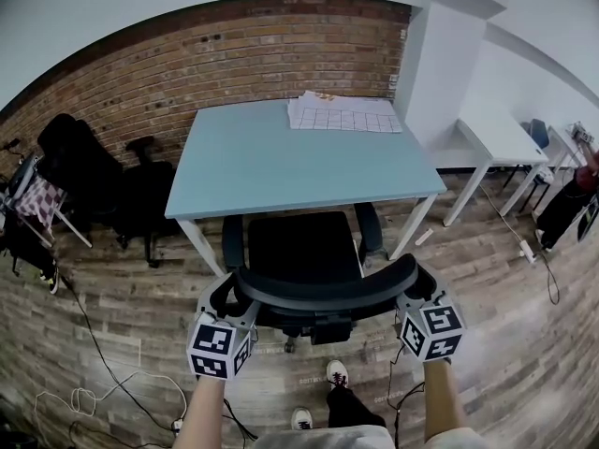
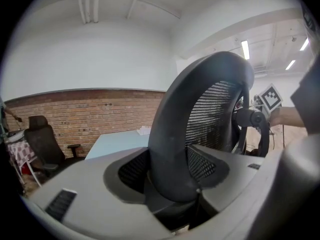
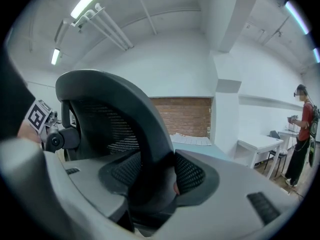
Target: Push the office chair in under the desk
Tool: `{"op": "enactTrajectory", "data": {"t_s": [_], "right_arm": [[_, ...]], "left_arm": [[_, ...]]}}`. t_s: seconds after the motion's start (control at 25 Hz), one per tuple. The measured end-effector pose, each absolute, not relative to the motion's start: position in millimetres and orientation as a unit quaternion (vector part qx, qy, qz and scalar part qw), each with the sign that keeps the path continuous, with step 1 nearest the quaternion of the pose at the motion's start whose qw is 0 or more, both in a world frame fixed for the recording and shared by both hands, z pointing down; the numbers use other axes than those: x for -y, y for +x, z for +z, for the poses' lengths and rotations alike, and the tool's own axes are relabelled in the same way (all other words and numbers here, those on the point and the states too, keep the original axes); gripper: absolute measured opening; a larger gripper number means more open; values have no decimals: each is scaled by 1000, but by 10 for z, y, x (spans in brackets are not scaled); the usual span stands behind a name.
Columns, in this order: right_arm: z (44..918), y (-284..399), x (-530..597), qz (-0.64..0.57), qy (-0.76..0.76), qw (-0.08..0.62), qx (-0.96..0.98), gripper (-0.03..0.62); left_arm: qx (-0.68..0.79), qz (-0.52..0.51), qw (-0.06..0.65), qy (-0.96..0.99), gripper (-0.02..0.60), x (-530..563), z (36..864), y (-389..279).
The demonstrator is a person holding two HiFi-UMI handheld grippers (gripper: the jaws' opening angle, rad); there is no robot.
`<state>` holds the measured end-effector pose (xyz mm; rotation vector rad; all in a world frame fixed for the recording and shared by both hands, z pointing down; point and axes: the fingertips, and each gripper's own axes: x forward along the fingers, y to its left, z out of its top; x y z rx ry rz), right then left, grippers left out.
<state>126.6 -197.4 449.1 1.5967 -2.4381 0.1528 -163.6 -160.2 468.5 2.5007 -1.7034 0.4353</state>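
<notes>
Closest in, the left tool [image 1: 226,305] was clamped on the left end of the curved top rim of the chair [image 1: 304,249]. In the left gripper view its jaws pressed the dark rim [image 2: 172,149] from both sides, with the mesh back rising behind them. The person's shoes [image 1: 337,374] stood on the wooden floor [image 1: 140,325] just behind the chair's base. The right tool [image 1: 413,297] held the right end of the same rim. The right gripper view showed its jaws standing fairly wide and closed against the thick frame [image 3: 150,149], which filled the gap between the pads.

The chair faced the table [image 1: 281,162] at the middle of its near edge. The front of the seat and the two armrests were at or just under that edge, between the white legs, and the backrest was out on the person's side.

Beyond the table's left edge, black chairs [image 1: 89,171] stood against the brick wall [image 1: 234,45], and a cable [image 1: 94,391] trailed over the floor. A white gridded sheet [image 1: 344,116] lay at the table's far right corner. Past the right edge stood a white table [image 1: 496,134], and a person in a red top [image 3: 302,129] was near it.
</notes>
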Motion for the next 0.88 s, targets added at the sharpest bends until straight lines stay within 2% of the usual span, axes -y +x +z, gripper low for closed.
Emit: {"op": "enactTrajectory", "data": {"t_s": [0.36, 0.6, 0.76, 0.88], "right_arm": [[4472, 1277, 2321, 59, 536, 96, 837, 219], [4556, 1219, 2467, 67, 509, 91, 853, 121], [4520, 1367, 2723, 71, 534, 83, 839, 145], [4516, 1335, 2929, 54, 512, 92, 853, 217]], "left_arm": [[553, 155, 40, 818, 287, 1945, 4675, -1616], [558, 148, 35, 816, 287, 2171, 4660, -1649], [569, 138, 34, 810, 288, 2312, 4658, -1638], [565, 140, 34, 812, 288, 2428, 4667, -1619]]}}
